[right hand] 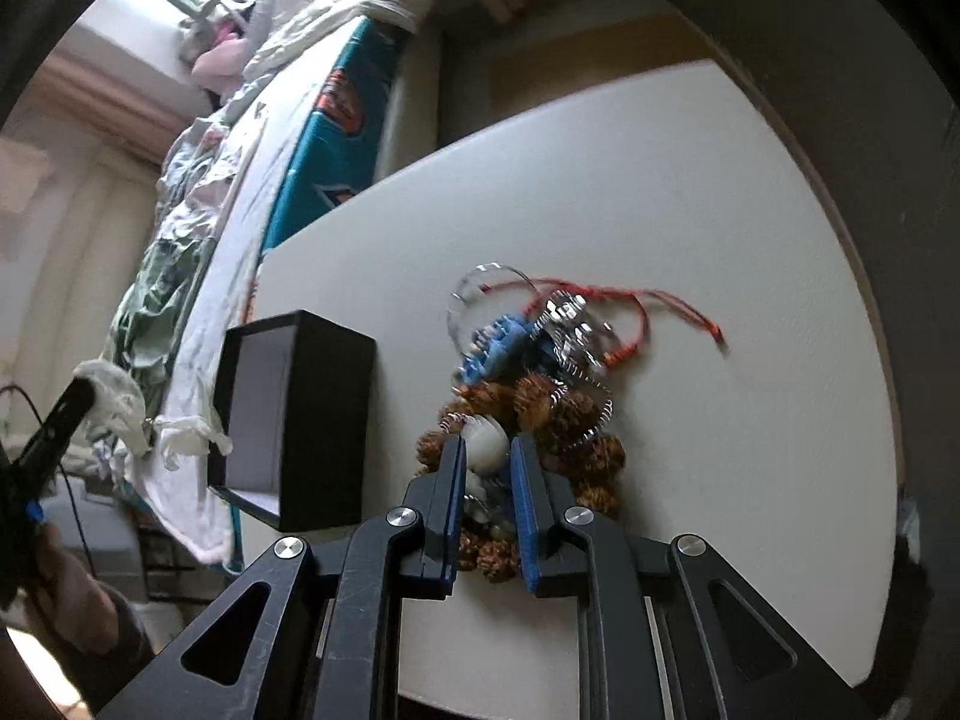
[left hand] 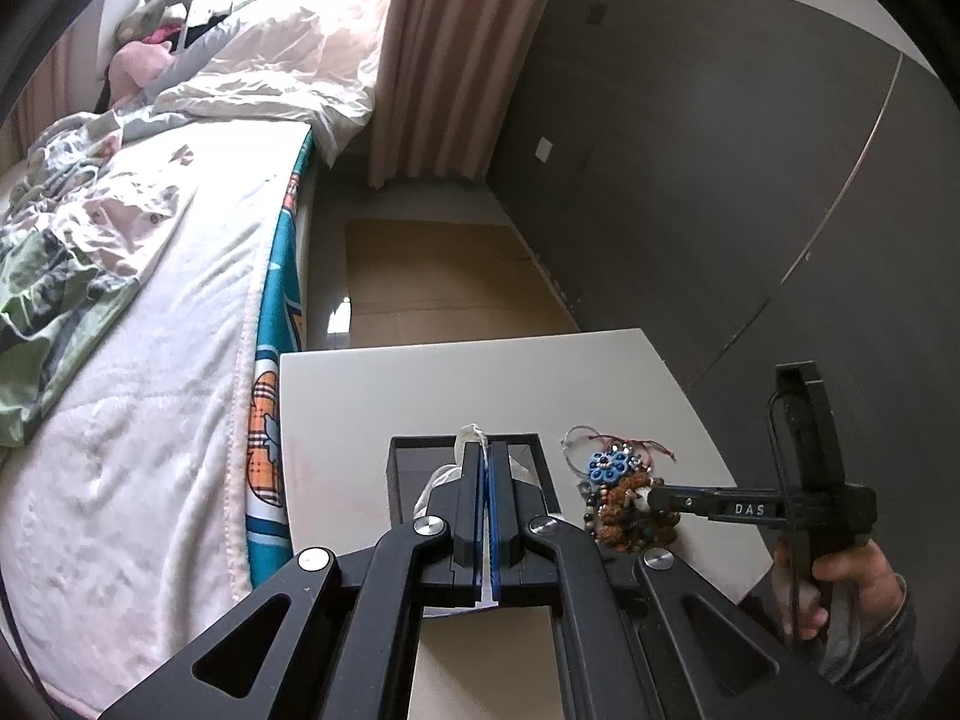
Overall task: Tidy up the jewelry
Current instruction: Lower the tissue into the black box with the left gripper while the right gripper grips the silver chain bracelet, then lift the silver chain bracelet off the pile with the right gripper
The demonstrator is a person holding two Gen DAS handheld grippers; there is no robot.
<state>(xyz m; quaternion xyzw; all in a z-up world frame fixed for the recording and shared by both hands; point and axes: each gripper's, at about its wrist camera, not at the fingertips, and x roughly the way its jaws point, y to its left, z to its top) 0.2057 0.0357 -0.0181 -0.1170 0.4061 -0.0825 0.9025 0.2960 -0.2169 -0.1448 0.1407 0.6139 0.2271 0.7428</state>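
Pinching a white bead (right hand: 487, 443) within the tangled jewelry pile (right hand: 543, 384) beside the black box (right hand: 324, 414), the right gripper (right hand: 487, 468) risks dragging snagged strands along; the left gripper (left hand: 487, 480), jaws pressed on a white bag (left hand: 469, 435), hovers over that box.

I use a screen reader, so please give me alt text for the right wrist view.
The right gripper pinches a white bead in a heap of jewelry on a white table. An open black box stands to its left, near a bed.
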